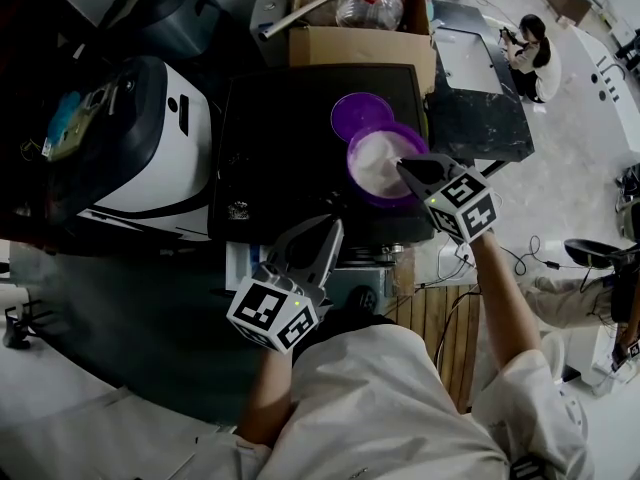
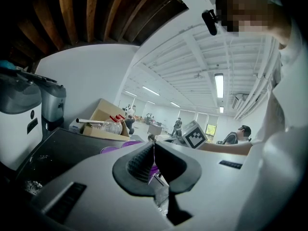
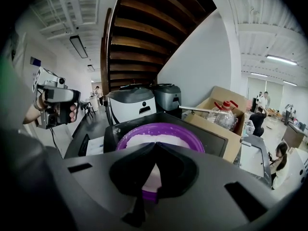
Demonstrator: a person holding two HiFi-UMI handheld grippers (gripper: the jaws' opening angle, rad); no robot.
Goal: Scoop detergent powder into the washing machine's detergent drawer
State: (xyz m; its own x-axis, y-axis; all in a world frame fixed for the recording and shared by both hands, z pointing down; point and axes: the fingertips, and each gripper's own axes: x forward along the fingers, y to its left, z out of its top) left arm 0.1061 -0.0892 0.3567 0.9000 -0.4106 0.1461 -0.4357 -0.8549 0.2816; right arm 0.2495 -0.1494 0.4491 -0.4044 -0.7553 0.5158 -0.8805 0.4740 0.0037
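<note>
A purple bowl (image 1: 372, 168) of white detergent powder stands on the black washing machine top (image 1: 280, 148), with its purple lid (image 1: 360, 115) lying just behind it. My right gripper (image 1: 403, 164) hovers over the bowl's right side. In the right gripper view the bowl (image 3: 163, 131) fills the space ahead, and the right gripper (image 3: 155, 146) is shut with nothing visibly held. My left gripper (image 1: 335, 224) hangs at the machine's front edge, above a pale drawer (image 1: 238, 260) that it partly hides. The left gripper (image 2: 153, 144) is shut and empty.
A cardboard box (image 1: 360, 43) holding a plastic bottle (image 1: 370, 3) stands behind the machine. White-and-black appliances (image 1: 150, 148) crowd the left. A dark counter (image 1: 480, 98) sits to the right, with a seated person (image 1: 530, 53) beyond it. Cables (image 1: 520, 258) trail on the floor.
</note>
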